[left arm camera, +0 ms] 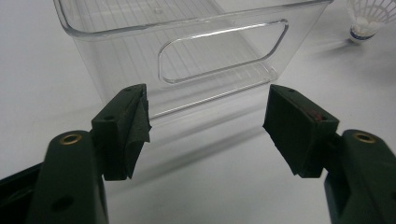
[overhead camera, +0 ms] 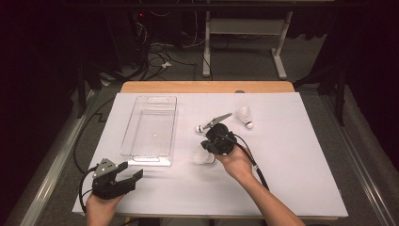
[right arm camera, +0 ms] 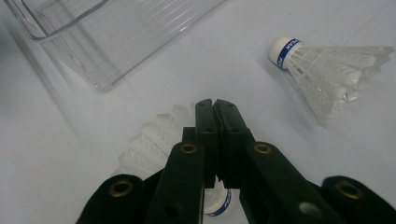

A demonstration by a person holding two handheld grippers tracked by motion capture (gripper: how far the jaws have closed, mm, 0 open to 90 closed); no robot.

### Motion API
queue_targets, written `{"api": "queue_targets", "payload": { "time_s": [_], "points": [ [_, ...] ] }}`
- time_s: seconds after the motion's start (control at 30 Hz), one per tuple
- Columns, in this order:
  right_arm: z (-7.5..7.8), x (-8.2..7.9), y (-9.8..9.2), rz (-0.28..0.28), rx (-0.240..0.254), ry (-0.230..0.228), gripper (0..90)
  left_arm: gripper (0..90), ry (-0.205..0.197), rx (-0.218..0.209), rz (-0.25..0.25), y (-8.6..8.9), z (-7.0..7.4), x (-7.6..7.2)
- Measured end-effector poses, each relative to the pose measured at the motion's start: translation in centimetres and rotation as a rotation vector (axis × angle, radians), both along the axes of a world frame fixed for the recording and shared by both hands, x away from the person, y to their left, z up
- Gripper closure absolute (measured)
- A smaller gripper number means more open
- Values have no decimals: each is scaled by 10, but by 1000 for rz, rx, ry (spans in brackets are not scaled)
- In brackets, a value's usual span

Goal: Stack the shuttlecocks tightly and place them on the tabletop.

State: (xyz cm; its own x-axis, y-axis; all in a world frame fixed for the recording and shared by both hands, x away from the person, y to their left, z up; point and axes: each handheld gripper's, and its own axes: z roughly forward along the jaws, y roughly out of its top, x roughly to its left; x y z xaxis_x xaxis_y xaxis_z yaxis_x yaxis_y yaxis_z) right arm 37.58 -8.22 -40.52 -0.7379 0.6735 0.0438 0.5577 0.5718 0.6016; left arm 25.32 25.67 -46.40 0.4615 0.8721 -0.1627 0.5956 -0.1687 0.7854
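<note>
**Shuttlecock under closed tongs: regrasping for a clean lift**

The shuttlecock [right arm camera: 152,144] lies on its side on the white table [overhead camera: 291,179], just right of the clear tray [overhead camera: 150,127], with its cork at the lower edge of the right gripper view. The right tongs [right arm camera: 216,105] rest directly over its feather skirt with the two jaws pressed together. No feather is plainly seen between them, so whether anything is pinched cannot be told.

The left tongs [left arm camera: 208,116] stand wide apart, holding nothing, low on the table and facing the handle cut-out in the tray's near end wall. A second shuttlecock [right arm camera: 327,70] lies close by, and a third shuttlecock [overhead camera: 244,117] lies farther back on the table.

In this onlooker's judgement, the step in hand is to secure the shuttlecock for transfer to the tray. To do it well:

- Part the right jaws before coming down.
- Straddle the cork or the stiff base of the skirt, not the feather tips, which bend and slip.
- Close gently.
- Lift straight up so the neighbouring shuttlecock is not knocked.
- Let the left tongs steady the tray if it slides.
</note>
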Motion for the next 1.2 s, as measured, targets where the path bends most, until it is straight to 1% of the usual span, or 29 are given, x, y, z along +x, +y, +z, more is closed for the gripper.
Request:
{"api": "queue_targets", "payload": {
  "time_s": [0.03, 0.13, 0.27, 0.37, 0.43, 0.57, 0.7, 0.8, 0.87, 1.03, 1.2],
  "points": [
    [0, 1, -1, 4, -5, -3, 890, 321, 0, 0, 0, 0, 0, 0],
    [-1, 0, -2, -12, -3, 9, 890, 321, 0, -1, 0, 0, 0, 0],
    [-2, 1, -3, -3, -3, 5, 890, 321, 0, 1, 0, 0, 0, 0],
    [-2, 0, -4, -10, 0, 11, 886, 320, 0, 2, 1, 1, 0, 0],
    [-2, 1, -5, -8, 2, 6, 885, 320, 1, 2, 1, 1, 0, 0],
    [-1, 0, -10, -13, 7, 8, 882, 320, 2, 3, 0, 1, 0, 0],
    [1, -1, -14, -17, 1, 16, 878, 320, 1, 4, 0, 0, 0, 0],
    [1, -2, -18, -12, -4, 11, 878, 319, 0, 1, 4, 0, 0, 0],
    [2, -3, -21, -18, 1, 15, 874, 319, 0, 0, 5, 1, 0, 0],
    [3, -5, -29, -27, -7, 16, 873, 318, 1, 1, 5, 0, 0, 0],
    [3, -7, -36, -25, -10, 16, 872, 319, 1, 0, 5, 0, 0, 0]
  ]
}}
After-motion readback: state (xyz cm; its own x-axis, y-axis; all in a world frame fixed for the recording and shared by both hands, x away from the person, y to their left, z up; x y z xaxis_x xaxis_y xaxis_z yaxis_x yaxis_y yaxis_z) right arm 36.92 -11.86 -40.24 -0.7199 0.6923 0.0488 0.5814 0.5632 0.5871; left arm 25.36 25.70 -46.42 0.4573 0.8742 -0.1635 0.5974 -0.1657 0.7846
